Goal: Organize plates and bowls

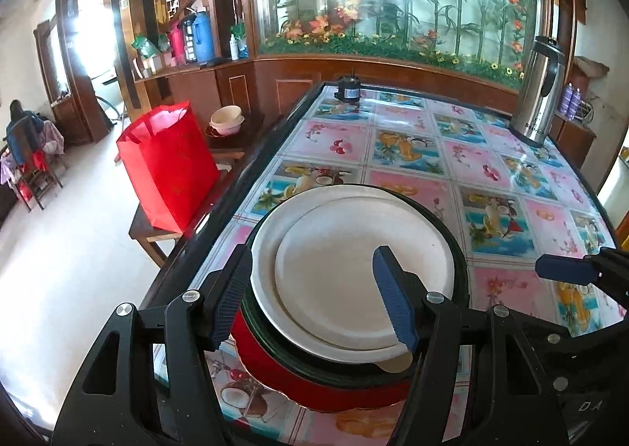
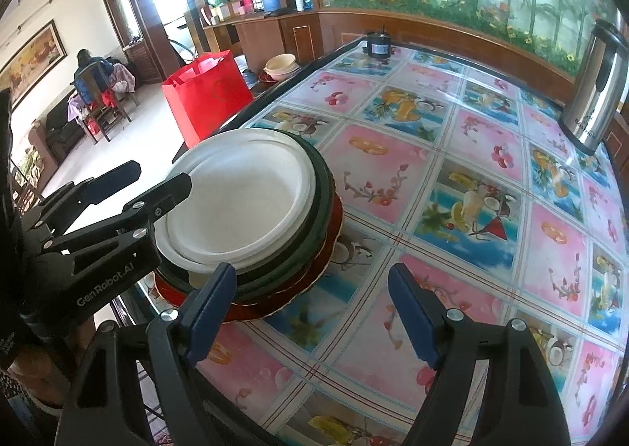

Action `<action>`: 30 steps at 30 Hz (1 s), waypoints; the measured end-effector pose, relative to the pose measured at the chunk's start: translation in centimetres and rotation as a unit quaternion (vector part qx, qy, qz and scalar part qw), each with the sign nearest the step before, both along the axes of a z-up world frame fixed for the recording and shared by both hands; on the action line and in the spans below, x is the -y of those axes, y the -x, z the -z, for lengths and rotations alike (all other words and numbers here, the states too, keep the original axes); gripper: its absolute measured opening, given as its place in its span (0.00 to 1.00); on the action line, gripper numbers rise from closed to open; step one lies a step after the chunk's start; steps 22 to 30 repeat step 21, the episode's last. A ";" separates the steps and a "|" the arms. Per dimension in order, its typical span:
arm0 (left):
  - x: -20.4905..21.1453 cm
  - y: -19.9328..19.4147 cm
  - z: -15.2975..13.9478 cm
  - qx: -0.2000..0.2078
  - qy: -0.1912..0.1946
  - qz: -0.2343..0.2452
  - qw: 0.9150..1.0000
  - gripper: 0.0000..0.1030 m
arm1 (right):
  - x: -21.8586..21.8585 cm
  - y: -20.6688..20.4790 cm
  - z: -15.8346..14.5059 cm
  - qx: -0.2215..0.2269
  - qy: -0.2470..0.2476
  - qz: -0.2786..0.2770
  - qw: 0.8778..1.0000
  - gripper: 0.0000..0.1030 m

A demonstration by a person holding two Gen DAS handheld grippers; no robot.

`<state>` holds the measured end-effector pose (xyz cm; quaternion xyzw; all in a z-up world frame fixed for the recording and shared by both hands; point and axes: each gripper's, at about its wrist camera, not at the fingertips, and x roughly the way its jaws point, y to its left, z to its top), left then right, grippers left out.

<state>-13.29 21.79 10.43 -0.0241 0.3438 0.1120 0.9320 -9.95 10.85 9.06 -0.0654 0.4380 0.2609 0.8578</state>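
1. One table [image 2: 452,178] with a fruit-print cover carries everything; its far right corner holds a steel thermos [image 2: 597,92], and a small black motor [image 2: 377,45] sits at the far edge.
2. One stack of plates [image 1: 354,269] sits at the near left edge: two white plates on top, then a dark green plate [image 2: 322,186] and a red scalloped plate [image 2: 314,277]. The white plates are empty.
3. Left gripper [image 1: 312,298] straddles the stack's near rim with jaws apart, one finger outside the rim and one above the white plate, gripping nothing.
4. Right gripper [image 2: 310,312] hovers over bare table just beside the stack, jaws wide and empty.
5. Risk, as judged: the stack overhangs its base unevenly near the table edge; a one-sided pinch or nudge could slide the top plates off toward the floor.
6. Off the table, a cream bowl [image 1: 226,118] rests on a side bench beside a red bag [image 1: 169,167].
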 end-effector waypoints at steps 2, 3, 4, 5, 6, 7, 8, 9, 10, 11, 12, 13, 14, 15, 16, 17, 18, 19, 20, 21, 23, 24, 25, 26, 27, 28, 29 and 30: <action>0.0 0.1 -0.1 0.004 0.004 0.003 1.000 0.63 | 0.0 0.0 0.0 0.000 0.002 0.001 1.000 0.77; 0.0 0.1 -0.2 0.005 0.006 0.004 1.000 0.63 | 0.0 -0.1 0.0 -0.001 0.001 0.000 1.000 0.77; -0.1 0.1 -0.2 0.007 0.008 0.006 1.000 0.63 | 0.0 -0.1 0.1 -0.002 0.001 0.000 1.000 0.77; -0.1 0.1 -0.2 0.007 0.009 0.005 1.000 0.63 | 0.0 -0.1 0.1 -0.002 0.002 -0.001 1.000 0.77; -0.1 0.1 -0.2 0.006 0.008 0.005 1.000 0.63 | 0.0 -0.1 0.2 -0.003 0.003 -0.001 1.000 0.77; -0.1 0.1 -0.2 0.006 0.008 0.006 1.000 0.64 | 0.0 -0.1 0.2 -0.003 0.003 -0.002 1.000 0.77; -0.1 0.1 -0.2 0.005 0.008 0.005 1.000 0.66 | 0.0 -0.1 0.3 -0.004 0.003 -0.002 1.000 0.77; -0.2 0.1 -0.2 0.005 0.008 0.004 1.000 0.71 | 0.0 -0.1 0.3 -0.005 0.003 -0.002 1.000 0.77; -0.2 0.1 -0.2 0.005 0.009 0.004 1.000 0.71 | -0.1 -0.2 0.3 -0.005 0.003 -0.002 1.000 0.77; -0.2 0.1 -0.2 0.006 0.008 0.005 1.000 0.72 | -0.1 -0.2 0.3 -0.005 0.003 -0.002 1.000 0.77; -0.3 0.1 -0.2 0.007 0.009 0.004 1.000 0.72 | -0.1 -0.2 0.3 -0.006 0.003 -0.002 1.000 0.77; -0.4 0.1 -0.3 0.008 0.008 0.002 1.000 0.72 | -0.1 -0.2 0.4 -0.006 0.003 -0.002 1.000 0.77; -0.4 0.1 -0.2 0.010 0.007 0.002 1.000 0.72 | -0.1 -0.2 0.4 -0.007 0.003 -0.002 1.000 0.77; -0.4 0.1 -0.2 0.010 0.007 0.001 1.000 0.72 | -0.1 -0.2 0.5 -0.008 0.004 -0.002 1.000 0.77; -0.4 0.1 -0.2 0.011 0.007 0.001 1.000 0.72 | -0.1 -0.2 0.6 -0.009 0.004 -0.002 1.000 0.77; -0.4 0.1 -0.2 0.011 0.007 0.001 1.000 0.72 | -0.1 -0.2 0.6 -0.009 0.003 -0.003 1.000 0.77; -0.4 0.1 -0.2 0.010 0.007 0.000 1.000 0.72 | -0.1 -0.3 0.6 -0.009 0.003 -0.003 1.000 0.78; -0.4 0.1 -0.2 0.009 0.007 0.000 1.000 0.72 | -0.1 -0.2 0.6 -0.009 0.002 -0.003 1.000 0.77; -0.5 0.1 -0.1 0.006 0.011 0.001 1.000 0.72 | -0.1 -0.2 0.6 -0.008 0.003 -0.003 1.000 0.78; -0.6 0.0 -0.1 0.003 0.019 0.002 1.000 0.72 | 0.0 -0.2 0.5 -0.007 0.002 -0.003 1.000 0.78; -0.6 0.0 -0.1 0.003 0.019 0.002 1.000 0.72 | 0.0 -0.2 0.5 -0.007 0.002 -0.003 1.000 0.78; -0.6 0.0 -0.1 0.003 0.019 0.002 1.000 0.72 | 0.0 -0.2 0.5 -0.007 0.002 -0.003 1.000 0.78; -0.6 0.0 -0.1 0.003 0.019 0.002 1.000 0.72 | 0.0 -0.2 0.5 -0.007 0.002 -0.003 1.000 0.78; -0.6 0.0 -0.1 0.003 0.019 0.002 1.000 0.72 | 0.0 -0.2 0.5 -0.007 0.002 -0.003 1.000 0.78; -0.6 0.0 -0.1 0.003 0.019 0.002 1.000 0.72 | 0.0 -0.2 0.5 -0.007 0.002 -0.003 1.000 0.78; -0.6 0.0 -0.1 0.003 0.019 0.002 1.000 0.72 | 0.0 -0.2 0.5 -0.007 0.002 -0.003 1.000 0.78; -0.6 0.0 -0.1 0.003 0.019 0.002 1.000 0.72 | 0.0 -0.2 0.5 -0.007 0.002 -0.003 1.000 0.78; -0.6 0.0 -0.1 0.003 0.019 0.002 1.000 0.72 | 0.0 -0.2 0.5 -0.007 0.002 -0.003 1.000 0.78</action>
